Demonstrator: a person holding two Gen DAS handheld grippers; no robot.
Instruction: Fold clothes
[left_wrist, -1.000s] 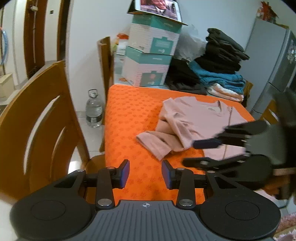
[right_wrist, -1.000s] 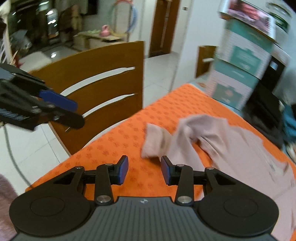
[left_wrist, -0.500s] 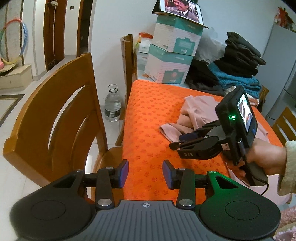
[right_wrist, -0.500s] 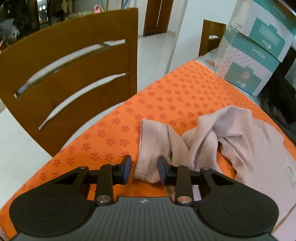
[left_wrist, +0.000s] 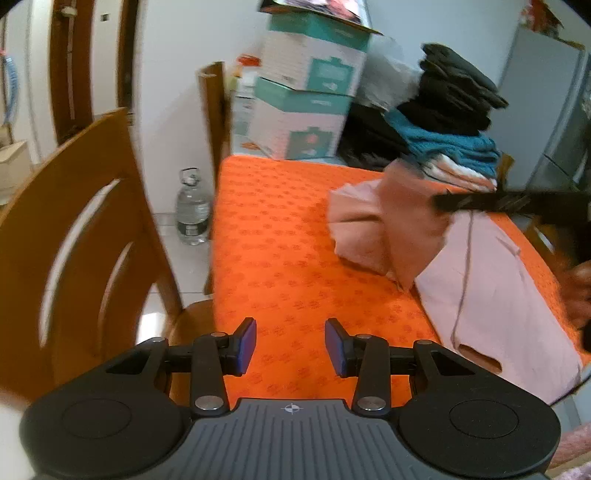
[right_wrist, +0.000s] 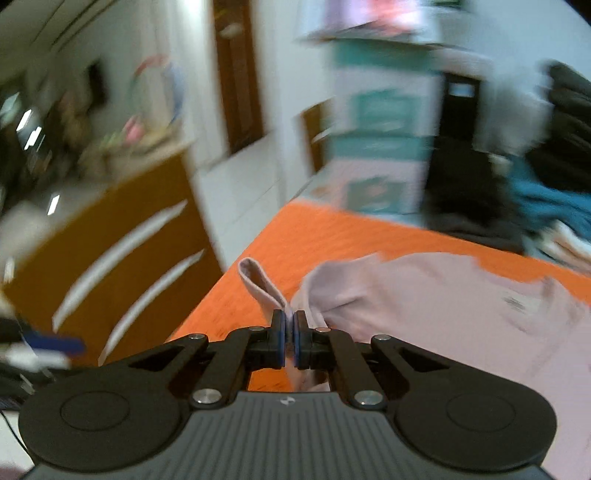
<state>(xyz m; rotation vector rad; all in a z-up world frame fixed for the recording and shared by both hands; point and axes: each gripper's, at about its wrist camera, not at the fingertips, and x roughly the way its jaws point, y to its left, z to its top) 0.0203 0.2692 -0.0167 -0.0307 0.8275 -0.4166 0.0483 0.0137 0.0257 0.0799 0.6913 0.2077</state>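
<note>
At the bottom of the left wrist view, the left claw (left_wrist: 290, 347) hangs with its jaws wide apart and empty above the near edge of the orange-covered worktop (left_wrist: 280, 258), a wooden chair (left_wrist: 74, 236) at lower left. In the right wrist view, the right claw (right_wrist: 290, 338) is pinched tight on a sleeve of the pink top (right_wrist: 443, 302), which spreads across the worktop toward the frame's right. Farther back, at upper right, stacked boxes (left_wrist: 314, 92) and a pile of folded clothes (left_wrist: 450, 122) stand at the worktop's far end.
</note>
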